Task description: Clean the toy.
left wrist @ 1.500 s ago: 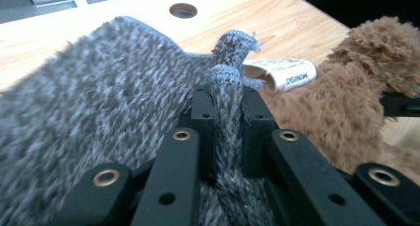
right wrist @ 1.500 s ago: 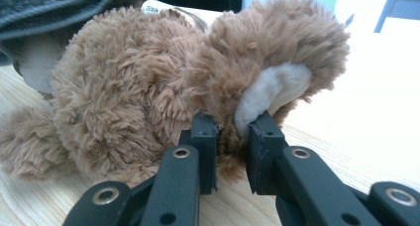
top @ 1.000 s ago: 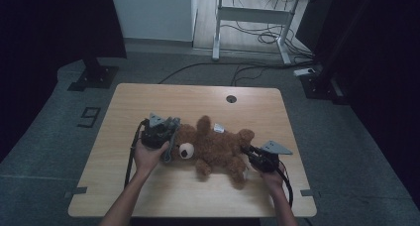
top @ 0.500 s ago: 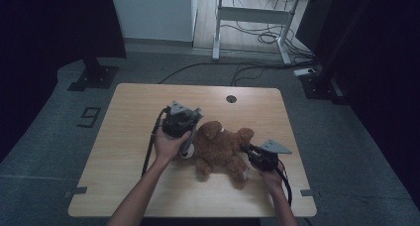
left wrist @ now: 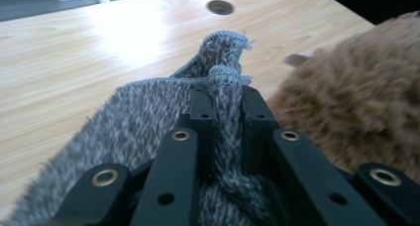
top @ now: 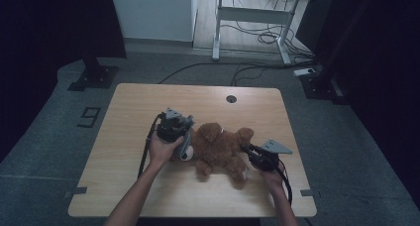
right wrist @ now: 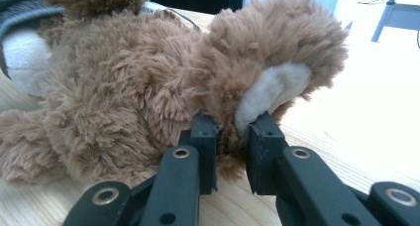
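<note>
Left gripper, clamping the grey knit hat, has returned to the teddy bear's head mid-desk; right gripper pins its foot: dressing under way

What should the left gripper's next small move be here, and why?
Probably pull the grey knit garment a little further off the teddy bear. The left gripper is shut on a fold of it beside the bear's head, and the right gripper clamps a bear foot, bracing the toy on the table.
</note>
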Tool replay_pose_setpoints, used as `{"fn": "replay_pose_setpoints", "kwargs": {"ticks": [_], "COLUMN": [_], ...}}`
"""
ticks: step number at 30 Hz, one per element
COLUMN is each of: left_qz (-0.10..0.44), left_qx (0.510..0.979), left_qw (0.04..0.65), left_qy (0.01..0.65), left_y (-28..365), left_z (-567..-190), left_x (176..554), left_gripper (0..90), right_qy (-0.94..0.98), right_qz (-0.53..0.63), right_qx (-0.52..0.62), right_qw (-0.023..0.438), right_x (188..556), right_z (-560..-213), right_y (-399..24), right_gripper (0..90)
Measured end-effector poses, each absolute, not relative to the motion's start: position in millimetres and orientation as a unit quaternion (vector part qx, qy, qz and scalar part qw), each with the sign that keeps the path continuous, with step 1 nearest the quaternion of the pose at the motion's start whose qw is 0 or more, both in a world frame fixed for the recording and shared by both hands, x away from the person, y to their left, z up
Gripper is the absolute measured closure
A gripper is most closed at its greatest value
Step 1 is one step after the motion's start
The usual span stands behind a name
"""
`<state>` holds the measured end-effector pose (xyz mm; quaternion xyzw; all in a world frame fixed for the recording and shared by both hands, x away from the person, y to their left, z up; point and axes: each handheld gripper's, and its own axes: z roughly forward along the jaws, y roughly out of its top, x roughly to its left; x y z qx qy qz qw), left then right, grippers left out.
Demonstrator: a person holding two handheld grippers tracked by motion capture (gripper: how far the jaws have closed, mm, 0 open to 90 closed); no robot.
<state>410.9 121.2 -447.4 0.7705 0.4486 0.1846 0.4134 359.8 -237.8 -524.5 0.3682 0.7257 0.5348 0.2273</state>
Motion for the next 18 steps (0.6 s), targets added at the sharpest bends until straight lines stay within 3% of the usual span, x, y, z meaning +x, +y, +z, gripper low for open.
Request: {"fn": "replay_pose_setpoints", "kwargs": {"ticks": [8,14,18], "left_qz": [0.214,0.175,0.167], "left_qx": [0.760,0.760,0.756], "left_qw": [0.384,0.368,0.376], "left_qy": [0.478,0.506,0.510], "left_y": [163.9,179.7,181.2], "left_z": [-454.1,-499.1,-501.8], "left_x": [402.4,396.2,397.0], "left_gripper": [78.7,78.8,78.8], "right_qy": [0.725,0.725,0.725], "right_qz": [0.534,0.532,0.531], "right_qx": [0.371,0.377,0.376], "right_qw": [0.227,0.225,0.226], "right_x": [359.8,361.1,360.9], "right_z": [-524.8,-525.5,-525.5], "right_y": [-237.9,-239.3,-239.1], "right_gripper": [76.6,76.7,76.7]}}
